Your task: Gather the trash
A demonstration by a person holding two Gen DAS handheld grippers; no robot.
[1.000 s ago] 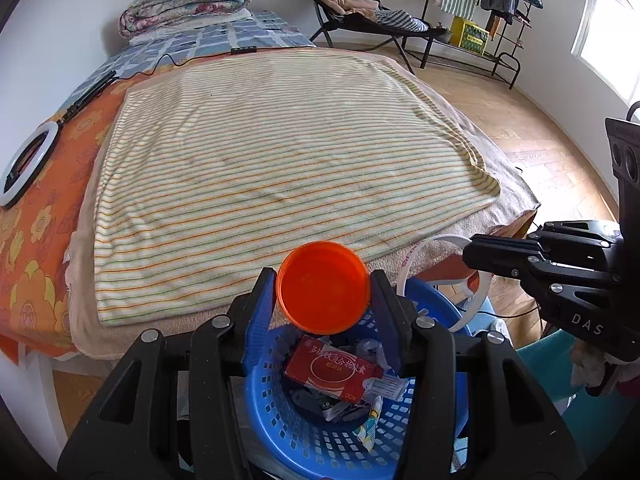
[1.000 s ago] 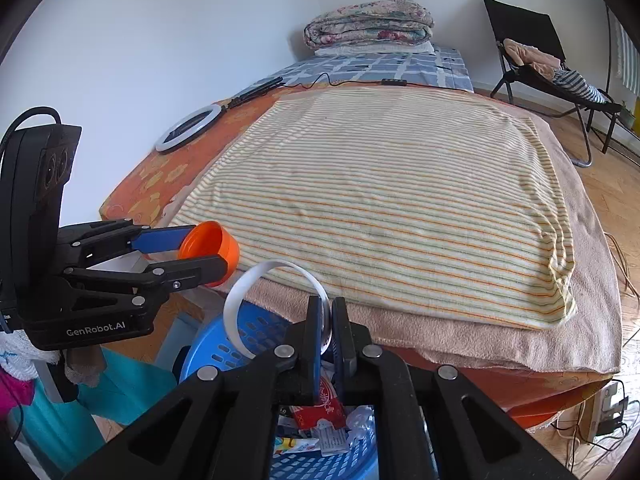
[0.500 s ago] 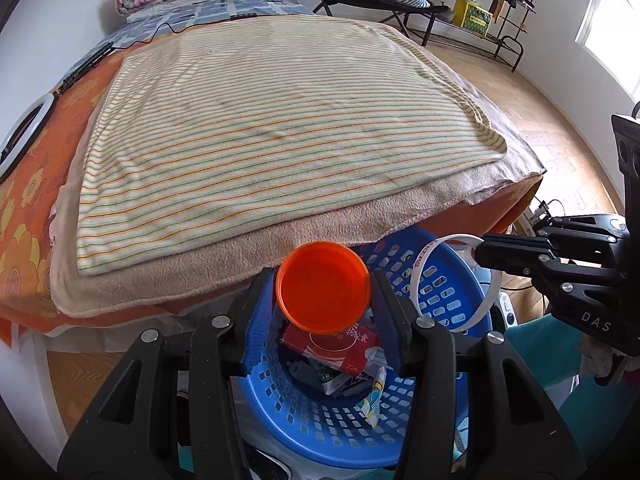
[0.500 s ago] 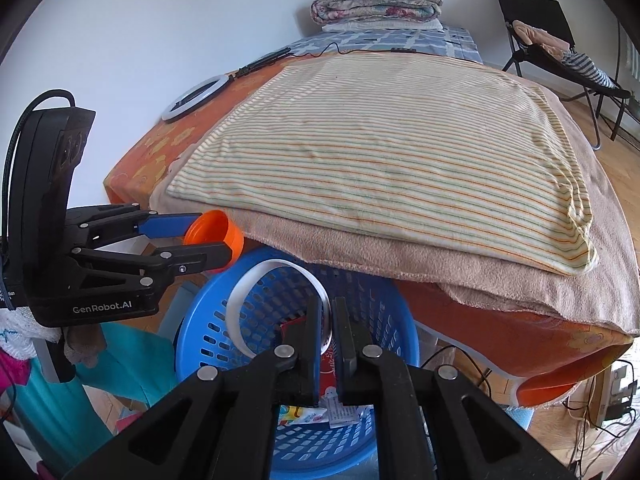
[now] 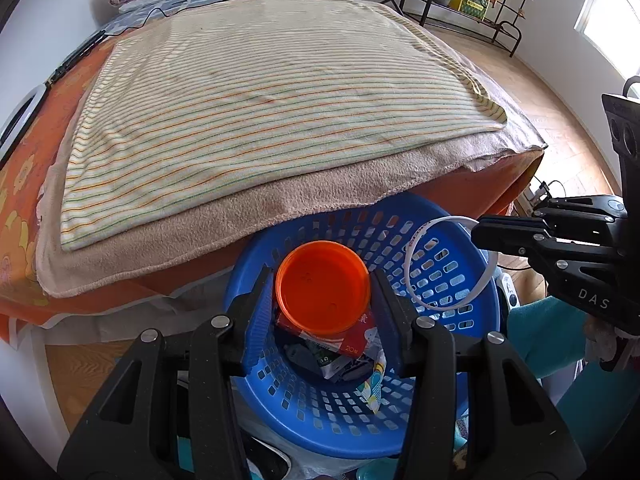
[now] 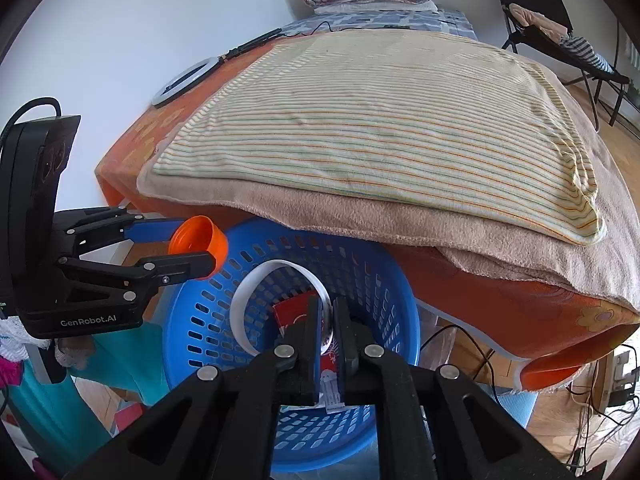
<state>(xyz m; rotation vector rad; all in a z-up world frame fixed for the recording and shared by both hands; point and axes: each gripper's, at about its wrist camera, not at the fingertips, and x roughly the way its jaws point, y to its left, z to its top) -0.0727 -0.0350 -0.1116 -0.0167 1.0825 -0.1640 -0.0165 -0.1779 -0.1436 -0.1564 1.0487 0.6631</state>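
My left gripper [image 5: 323, 292] is shut on an orange plastic cup [image 5: 322, 287], open side toward the camera, held above a blue slotted basket [image 5: 460, 320]. The cup also shows in the right wrist view [image 6: 200, 240]. My right gripper [image 6: 328, 316] is shut on a white plastic ring [image 6: 256, 292], held over the same basket [image 6: 192, 320]; the ring also shows in the left wrist view [image 5: 416, 240]. In the basket lie a red packet [image 5: 352, 342] and other wrappers.
The basket stands on the floor against the foot of a bed with a striped blanket [image 5: 260, 80] over a beige one. A ring light [image 6: 180, 82] lies on the bed. A black chair [image 6: 532, 12] stands far right. Cables [image 6: 600, 400] lie on the wooden floor.
Both grippers have come down and back from over the bed edge. The cup and the ring now hang lower over the basket, which fills more of both views.
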